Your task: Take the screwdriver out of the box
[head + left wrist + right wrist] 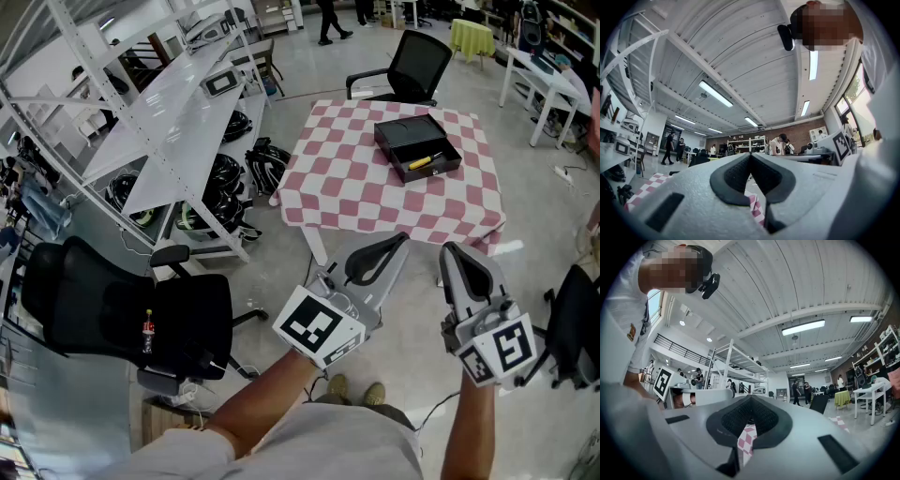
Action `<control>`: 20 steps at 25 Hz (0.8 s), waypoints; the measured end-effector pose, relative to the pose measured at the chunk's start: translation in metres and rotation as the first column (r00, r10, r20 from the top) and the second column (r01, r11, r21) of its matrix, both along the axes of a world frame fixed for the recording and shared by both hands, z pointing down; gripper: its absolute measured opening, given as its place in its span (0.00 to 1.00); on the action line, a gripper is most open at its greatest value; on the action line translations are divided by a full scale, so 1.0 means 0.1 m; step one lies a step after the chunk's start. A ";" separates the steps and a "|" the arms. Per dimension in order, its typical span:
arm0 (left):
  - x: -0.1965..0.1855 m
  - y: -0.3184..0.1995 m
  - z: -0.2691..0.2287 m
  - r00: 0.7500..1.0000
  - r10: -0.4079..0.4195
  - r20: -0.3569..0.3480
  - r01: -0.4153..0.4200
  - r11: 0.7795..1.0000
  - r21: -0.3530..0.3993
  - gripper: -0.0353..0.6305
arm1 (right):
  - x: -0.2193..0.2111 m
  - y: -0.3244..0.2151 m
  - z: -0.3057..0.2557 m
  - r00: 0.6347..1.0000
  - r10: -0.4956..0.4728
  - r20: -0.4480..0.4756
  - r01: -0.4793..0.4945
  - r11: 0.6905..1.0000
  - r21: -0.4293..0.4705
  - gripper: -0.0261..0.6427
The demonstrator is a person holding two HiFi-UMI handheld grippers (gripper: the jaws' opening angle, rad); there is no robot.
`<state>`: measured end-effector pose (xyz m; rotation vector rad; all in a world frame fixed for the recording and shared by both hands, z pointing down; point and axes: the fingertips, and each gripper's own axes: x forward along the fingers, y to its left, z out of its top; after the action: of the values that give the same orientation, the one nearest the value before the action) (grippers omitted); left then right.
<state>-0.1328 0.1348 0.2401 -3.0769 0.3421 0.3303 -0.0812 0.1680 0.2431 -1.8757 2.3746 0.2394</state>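
One box [405, 134], one screwdriver [423, 161], one table [352, 192]

Bright, even light from ceiling strip lights [802, 327]; both gripper views bulge fisheye with dark corners.

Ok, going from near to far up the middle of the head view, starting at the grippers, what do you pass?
left gripper and right gripper side by side → checkered table → box holding the screwdriver → office chair → yellow-green table
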 end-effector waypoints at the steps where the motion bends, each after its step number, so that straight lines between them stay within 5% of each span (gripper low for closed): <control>1: 0.00 0.00 -0.01 1.000 0.000 -0.005 0.000 1.000 0.009 0.07 | 0.00 0.00 0.00 1.000 -0.001 0.000 0.001 1.000 0.000 0.06; 20: 0.16 -0.02 -0.05 1.000 -0.021 -0.016 0.022 0.999 0.031 0.07 | 0.17 0.02 -0.07 0.999 -0.038 -0.012 0.039 0.999 0.019 0.06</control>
<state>-0.1171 0.1331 0.2353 -3.0393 0.3667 0.3557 -0.0645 0.1703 0.2363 -1.8233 2.4043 0.2689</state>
